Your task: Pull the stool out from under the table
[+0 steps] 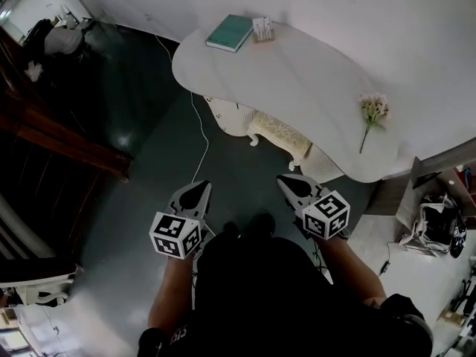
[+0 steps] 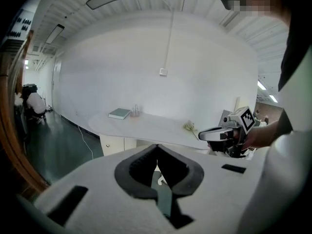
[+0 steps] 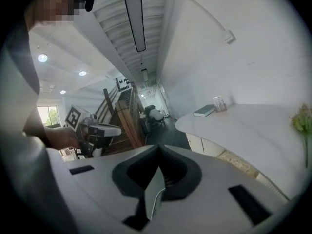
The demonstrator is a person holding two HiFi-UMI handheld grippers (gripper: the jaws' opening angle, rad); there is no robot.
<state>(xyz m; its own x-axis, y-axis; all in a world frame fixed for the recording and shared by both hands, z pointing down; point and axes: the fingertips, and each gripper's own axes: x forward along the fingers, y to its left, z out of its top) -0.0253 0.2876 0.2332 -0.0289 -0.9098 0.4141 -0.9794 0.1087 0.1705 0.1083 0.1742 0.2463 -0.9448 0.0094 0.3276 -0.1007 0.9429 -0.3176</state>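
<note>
The stool (image 1: 281,134), with a patterned cushion and cream legs, is tucked under the white curved table (image 1: 297,80). In the right gripper view its cushion (image 3: 240,163) shows below the table's edge (image 3: 253,130). My left gripper (image 1: 201,187) and right gripper (image 1: 284,180) hover side by side over the dark floor, short of the stool and touching nothing. Both are shut and empty; their jaws meet at the tips in the left gripper view (image 2: 156,148) and the right gripper view (image 3: 158,148). Each gripper view also catches the other gripper: the right gripper (image 2: 222,133) and the left gripper (image 3: 100,129).
On the table lie a teal book (image 1: 230,33), a small holder (image 1: 262,28) and a flower sprig (image 1: 372,113). A white cabinet (image 1: 229,117) stands under the table left of the stool. A white cable (image 1: 201,136) runs across the floor. Dark wooden stairs (image 1: 59,143) are at left, clutter (image 1: 439,225) at right.
</note>
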